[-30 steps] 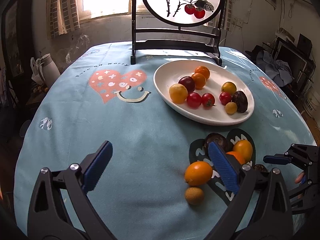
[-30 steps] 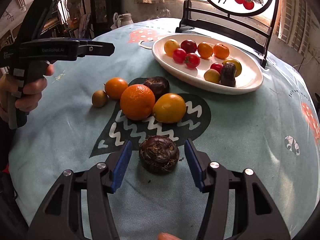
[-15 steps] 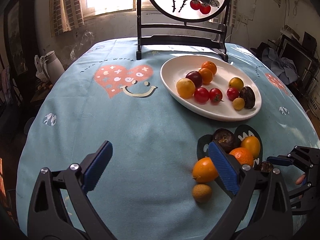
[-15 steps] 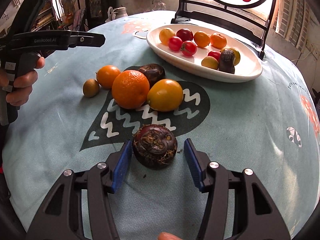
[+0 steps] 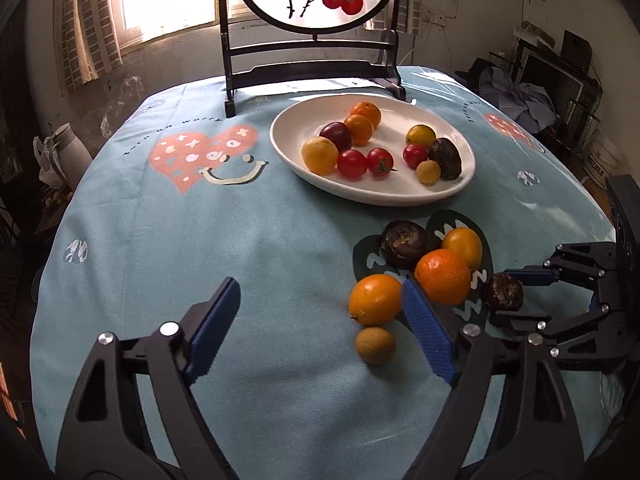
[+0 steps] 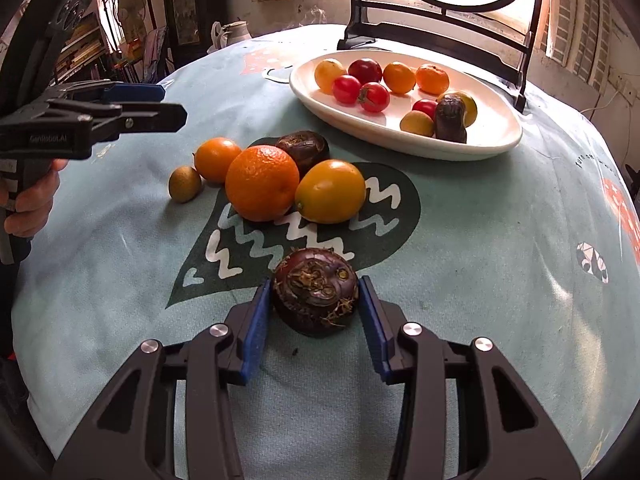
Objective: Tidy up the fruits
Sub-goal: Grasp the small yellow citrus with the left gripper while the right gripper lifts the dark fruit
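A white oval plate [image 5: 372,196] [image 6: 400,140] holds several small fruits. On the blue cloth before it lie a big orange [image 5: 442,276] [image 6: 262,184], a yellow fruit [image 6: 330,190], a smaller orange [image 5: 374,299], a small brown fruit [image 5: 375,345] and a dark chestnut [image 5: 404,243]. A second dark chestnut [image 6: 316,292] [image 5: 504,292] rests on the cloth between the blue pads of my right gripper [image 6: 316,294] [image 5: 516,292]; the jaws are closing and both pads touch its sides. My left gripper [image 5: 320,300] [image 6: 160,100] hovers left of the pile, jaws closing, nothing between them.
A dark wooden stand with a round painted screen [image 5: 312,68] stands behind the plate. A white jug [image 5: 72,156] sits beyond the table's left edge, and clutter [image 5: 532,96] lies off to the right. A hand [image 6: 28,204] holds the left gripper's handle.
The right jaws have narrowed onto the dark chestnut. The left jaws have come closer together, and the left gripper has rolled slightly.
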The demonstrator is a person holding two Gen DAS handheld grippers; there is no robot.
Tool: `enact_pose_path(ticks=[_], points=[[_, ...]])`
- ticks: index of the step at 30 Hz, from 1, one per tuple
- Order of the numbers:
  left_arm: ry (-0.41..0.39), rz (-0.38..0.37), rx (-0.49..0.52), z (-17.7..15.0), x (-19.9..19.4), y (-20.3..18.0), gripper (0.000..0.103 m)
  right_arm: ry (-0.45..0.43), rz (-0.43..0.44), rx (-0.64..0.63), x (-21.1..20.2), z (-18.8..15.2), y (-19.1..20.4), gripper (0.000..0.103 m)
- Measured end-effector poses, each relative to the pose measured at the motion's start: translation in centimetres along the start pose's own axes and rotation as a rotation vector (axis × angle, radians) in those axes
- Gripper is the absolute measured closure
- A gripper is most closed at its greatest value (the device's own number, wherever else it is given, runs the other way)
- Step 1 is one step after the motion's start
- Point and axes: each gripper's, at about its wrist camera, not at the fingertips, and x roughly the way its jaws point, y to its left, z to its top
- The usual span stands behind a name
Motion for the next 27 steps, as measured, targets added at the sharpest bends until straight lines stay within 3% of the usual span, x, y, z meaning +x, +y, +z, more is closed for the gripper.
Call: enact_pose_path(ticks=[2,4,10,21,27], points=[[0.034,-0.056,0.02,-0.7,0.4,-0.7,0.046,-0.001,0.0,0.005,0.0,0.0,0.0,0.059],[0.076,-0.097,0.04,-1.4,1.0,-1.3,0.051,-0.001,-0.003,0.003,0.0,0.0,0.0,0.059],[0.1,-0.086,0.087,-2.1,1.7,-2.5,0.051,-0.002,-0.011,-0.007,0.1,-0.1,0.1,0.059],[0.153,-0.044,0.111,-2.8,3.1,-3.1,0.07,-0.003,-0.015,-0.011,0.1,0.0,0.2,0.059],[0.147,-0.039,0.114,-2.9,3.2,-3.2,0.074,-0.005,-0.014,-0.016,0.1,-0.1,0.1,0.059]])
